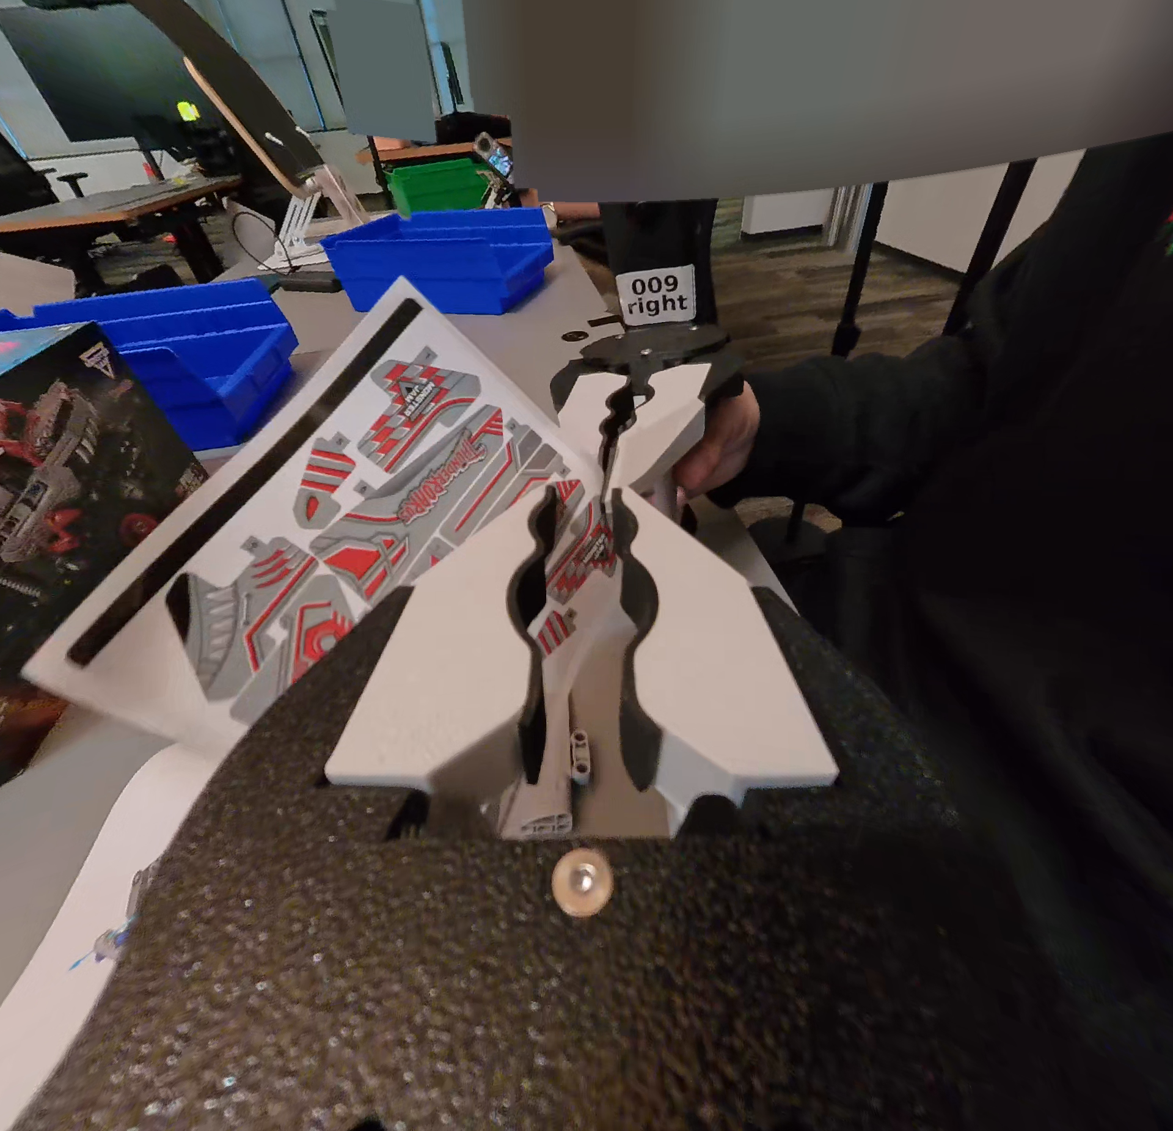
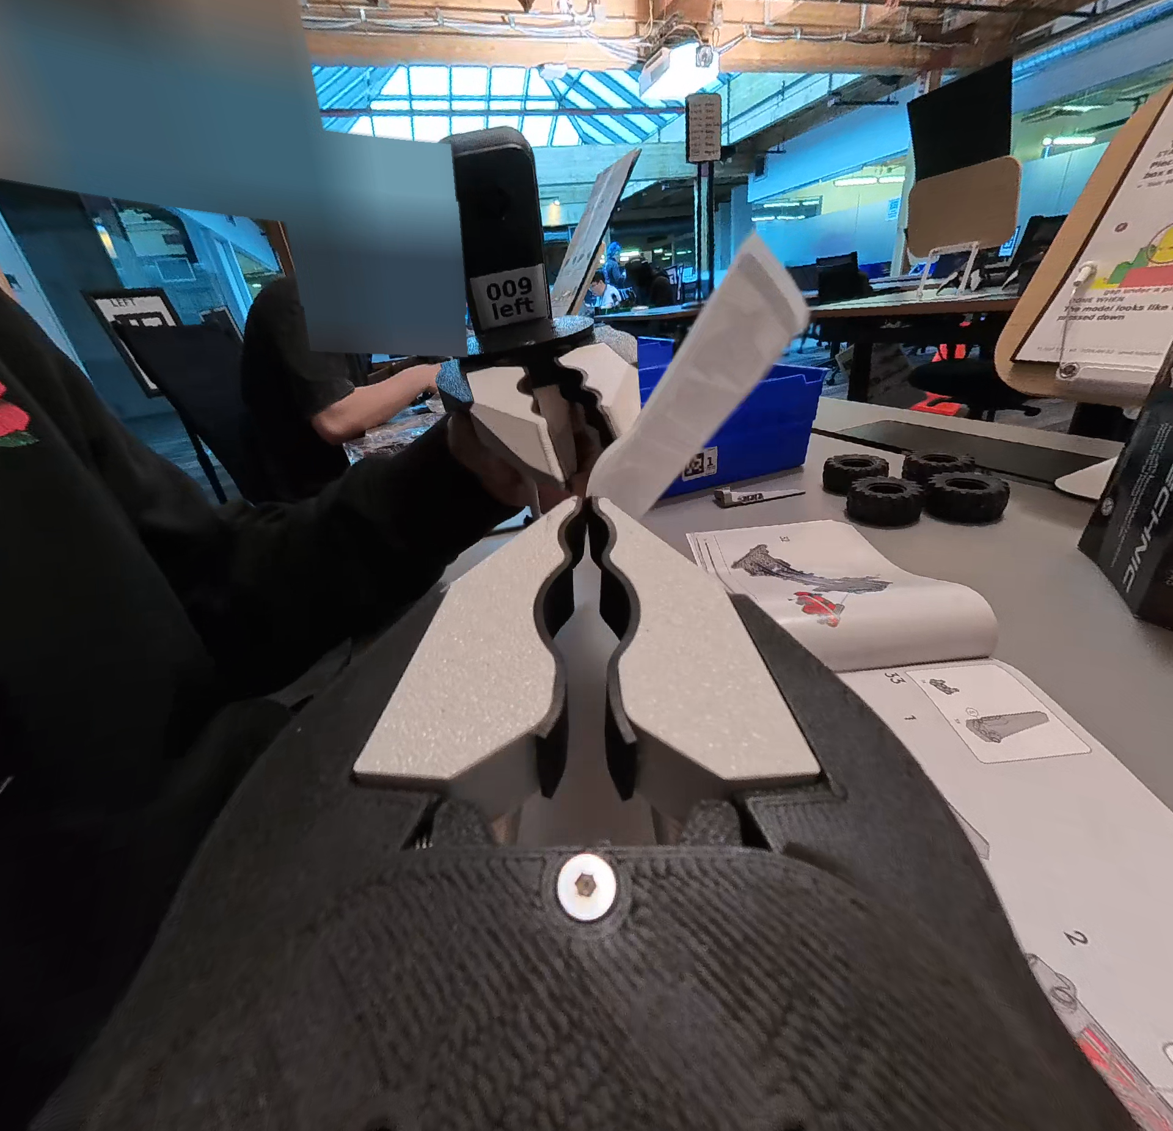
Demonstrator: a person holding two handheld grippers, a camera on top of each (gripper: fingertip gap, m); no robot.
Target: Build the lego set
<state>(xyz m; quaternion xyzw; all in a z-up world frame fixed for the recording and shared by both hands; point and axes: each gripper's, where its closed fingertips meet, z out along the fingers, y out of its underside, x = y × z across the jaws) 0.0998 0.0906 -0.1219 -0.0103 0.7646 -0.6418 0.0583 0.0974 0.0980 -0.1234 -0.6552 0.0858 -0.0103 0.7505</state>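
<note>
My left gripper is shut on a light grey Lego panel, held upright deep between its white fingers. My right gripper is shut, pinching the lower corner of a sticker sheet whose white back rises up and to the right. In the left wrist view the sticker sheet shows its red and grey stickers, and the right gripper grips its corner just beyond my left fingertips. In the right wrist view the left gripper and its panel sit just behind the sheet.
An open instruction booklet lies on the grey table to the right, with several black tyres and a small grey piece behind it. Blue bins stand at the back. The Lego box stands at the left. My two grippers' fingertips are within a few centimetres of each other.
</note>
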